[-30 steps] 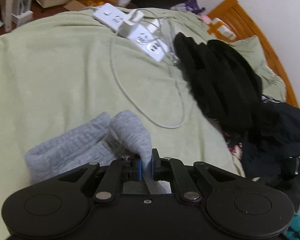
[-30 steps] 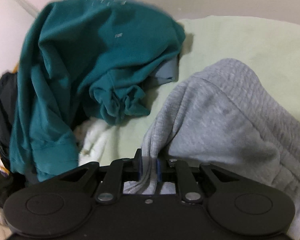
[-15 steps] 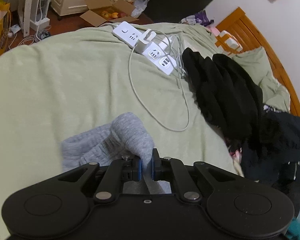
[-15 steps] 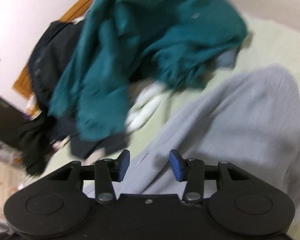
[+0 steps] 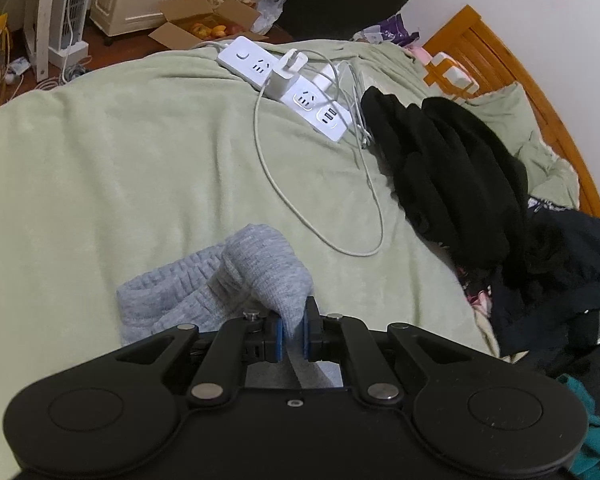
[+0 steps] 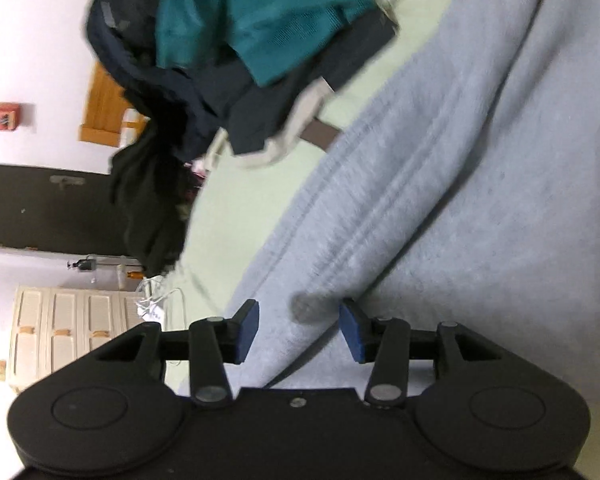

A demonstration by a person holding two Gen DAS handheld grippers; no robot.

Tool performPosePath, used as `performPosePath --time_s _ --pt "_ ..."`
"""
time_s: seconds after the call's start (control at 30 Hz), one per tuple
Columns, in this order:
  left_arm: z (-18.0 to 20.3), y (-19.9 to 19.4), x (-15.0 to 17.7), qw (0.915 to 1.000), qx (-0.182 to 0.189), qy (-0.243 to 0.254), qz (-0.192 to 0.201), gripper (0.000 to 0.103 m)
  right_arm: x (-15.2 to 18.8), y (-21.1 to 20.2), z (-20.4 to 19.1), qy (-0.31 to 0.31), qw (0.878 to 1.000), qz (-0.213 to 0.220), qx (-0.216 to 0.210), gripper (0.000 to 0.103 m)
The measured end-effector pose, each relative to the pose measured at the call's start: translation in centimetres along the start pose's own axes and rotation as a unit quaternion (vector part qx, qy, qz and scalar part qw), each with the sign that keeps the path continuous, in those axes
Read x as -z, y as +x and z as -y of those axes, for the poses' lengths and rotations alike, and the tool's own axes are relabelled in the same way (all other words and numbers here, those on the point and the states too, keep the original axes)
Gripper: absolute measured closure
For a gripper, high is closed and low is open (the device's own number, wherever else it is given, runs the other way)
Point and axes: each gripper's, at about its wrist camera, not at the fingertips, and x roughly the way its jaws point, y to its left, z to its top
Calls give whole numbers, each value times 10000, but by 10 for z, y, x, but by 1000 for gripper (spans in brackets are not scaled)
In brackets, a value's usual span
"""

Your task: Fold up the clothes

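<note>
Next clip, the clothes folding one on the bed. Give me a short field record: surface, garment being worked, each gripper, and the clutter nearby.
surface: pale green blanket on bed
garment: grey knitted sweatpants
left gripper: shut on a fold of the garment
right gripper: open, pads clear of the grey cloth beneath
clutter: white power strip with cable; black clothes pile; teal garment

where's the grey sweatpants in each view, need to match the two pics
Left wrist: grey sweatpants lower centre, bunched on the green blanket, a fold pinched in the left gripper.
Right wrist: they fill the centre and right, beneath the open right gripper.
Shared landmark: the teal garment.
</note>
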Motion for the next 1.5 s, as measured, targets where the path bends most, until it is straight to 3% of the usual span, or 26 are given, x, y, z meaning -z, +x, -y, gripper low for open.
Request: performPosePath --time_s 0.17,0.37,0.5,0.57,0.73,0.8,0.83,0.9,0.97,1.03,1.2,1.4,1.47,1.5 --pt "-2 10 0 10000 11 18 -47 94 -4 14 -2 65 9999 20 -92 65" --pt "6 25 -3 9985 -70 528 -141 91 -21 34 -3 89 9995 180 -233 72" --pt "3 34 -6 9994 32 269 -231 75 -27 52 -11 25 9991 310 -298 72" --pt "2 37 -8 9994 135 181 -258 73 -31 62 -16 -54 9986 419 -316 72" --pt "9 30 -9 9979 153 573 -268 66 -38 78 -29 -276 9983 497 -149 71" --pt "9 21 -10 9968 267 722 -228 52 -33 75 -45 -722 9960 508 -130 70" --pt "10 15 -10 9957 345 847 -141 35 -30 72 -49 -855 9949 525 -121 67" --pt "14 3 -9 9908 311 1304 163 12 -19 69 -63 -1159 9922 401 -222 67" --pt "19 -2 -8 9831 216 1798 271 12 -3 77 -74 -1391 9898 -19 -313 66" --pt "19 -3 -9 9804 275 1937 250 12 19 87 -85 -1675 9835 -558 -404 64" --pt "-7 -7 -17 9891 317 1430 165 12 55 135 -99 -2142 9673 -1331 -263 64" --pt "-39 -3 -14 9885 441 1444 -108 19 62 185 -120 -2598 9562 -1344 -97 68" --pt "-45 -3 -9 9870 516 1506 -215 21 60 191 -126 -2772 9538 -1156 46 82" --pt "-48 -3 -8 9865 627 1484 -287 23 59 193 -129 -2859 9526 -1033 106 83"
